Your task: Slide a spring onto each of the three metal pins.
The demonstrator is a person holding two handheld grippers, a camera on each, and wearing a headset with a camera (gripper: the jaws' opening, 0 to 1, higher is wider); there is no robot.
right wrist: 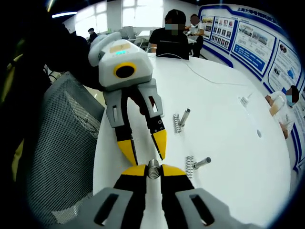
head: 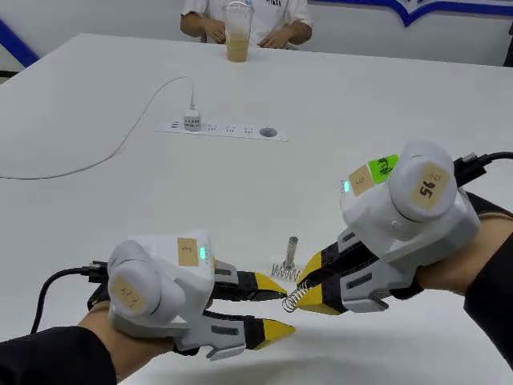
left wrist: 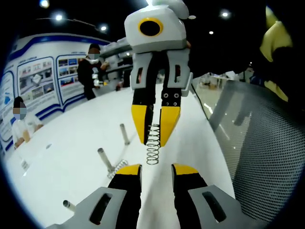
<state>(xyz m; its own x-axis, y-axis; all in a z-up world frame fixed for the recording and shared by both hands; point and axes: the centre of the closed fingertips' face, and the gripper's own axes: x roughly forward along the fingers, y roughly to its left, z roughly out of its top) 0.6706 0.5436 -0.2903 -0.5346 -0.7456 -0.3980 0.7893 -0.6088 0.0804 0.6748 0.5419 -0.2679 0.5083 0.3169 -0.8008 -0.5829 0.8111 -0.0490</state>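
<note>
Spring (right wrist: 153, 167) sits pinched in the right gripper (head: 306, 287), whose yellow jaw tips are drawn almost together on one end of the coil. The rest of it sticks out free past the tips, off the white table (head: 240, 184). The left gripper (head: 277, 308) faces it tip to tip, its jaws spread wide with nothing between them. In the left gripper view, the free end of the held spring hangs just above the gap of those jaws, not touching them.

In the right gripper view, two pins are on the table beyond the grippers. The far pin (right wrist: 184, 117) has a loose spring (right wrist: 177, 123) lying just beside it, not on it. The near pin (right wrist: 201, 163) has another spring (right wrist: 189, 164) alongside in the same way — whether either coil touches its pin I cannot tell. A power strip (head: 228, 128) lies well away across the table, its cable (head: 120, 144) trailing off to the left.
</note>
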